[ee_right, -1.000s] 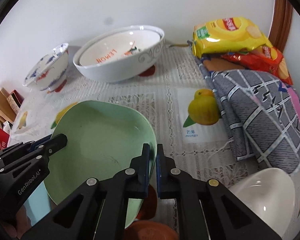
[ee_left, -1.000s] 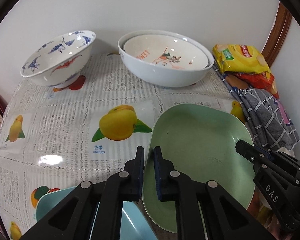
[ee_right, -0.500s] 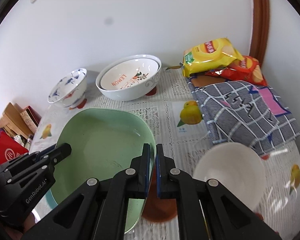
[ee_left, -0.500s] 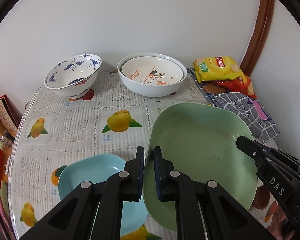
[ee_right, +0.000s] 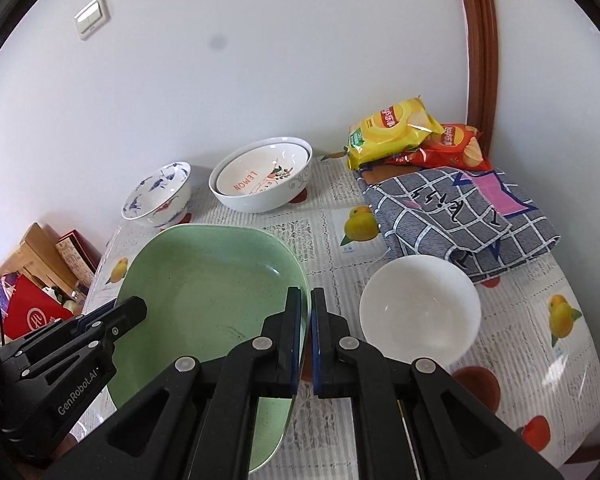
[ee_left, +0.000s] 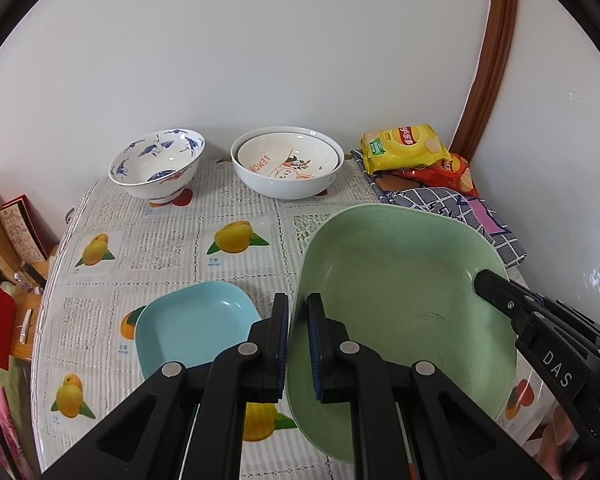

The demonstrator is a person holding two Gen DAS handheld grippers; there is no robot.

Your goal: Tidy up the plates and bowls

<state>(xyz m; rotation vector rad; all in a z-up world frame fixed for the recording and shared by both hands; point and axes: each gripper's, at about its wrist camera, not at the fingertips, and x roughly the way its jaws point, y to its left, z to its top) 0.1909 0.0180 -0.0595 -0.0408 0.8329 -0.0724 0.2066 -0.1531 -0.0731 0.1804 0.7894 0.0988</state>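
A large green plate (ee_left: pixel 400 292) (ee_right: pixel 208 284) hangs above the table, held by both grippers. My left gripper (ee_left: pixel 298 304) is shut on its left rim, and my right gripper (ee_right: pixel 305 298) is shut on its right rim. Below and to the left lies a light blue square plate (ee_left: pixel 192 326). A plain white bowl (ee_right: pixel 420 308) sits to the right of the green plate. At the back stand a blue-patterned bowl (ee_left: pixel 156 164) (ee_right: pixel 158 194) and two nested white bowls with a lemon print (ee_left: pixel 288 162) (ee_right: pixel 262 180).
Yellow and red chip bags (ee_right: pixel 396 130) lie on a folded checked cloth (ee_right: pixel 460 212) at the back right by the wall. The fruit-print tablecloth (ee_left: pixel 168 240) covers a round table. Boxes and a red bag (ee_right: pixel 32 308) crowd the floor at left.
Both grippers have risen and pulled back with the green plate, so the table looks farther away. The blue plate and the white bowl have come into view beneath.
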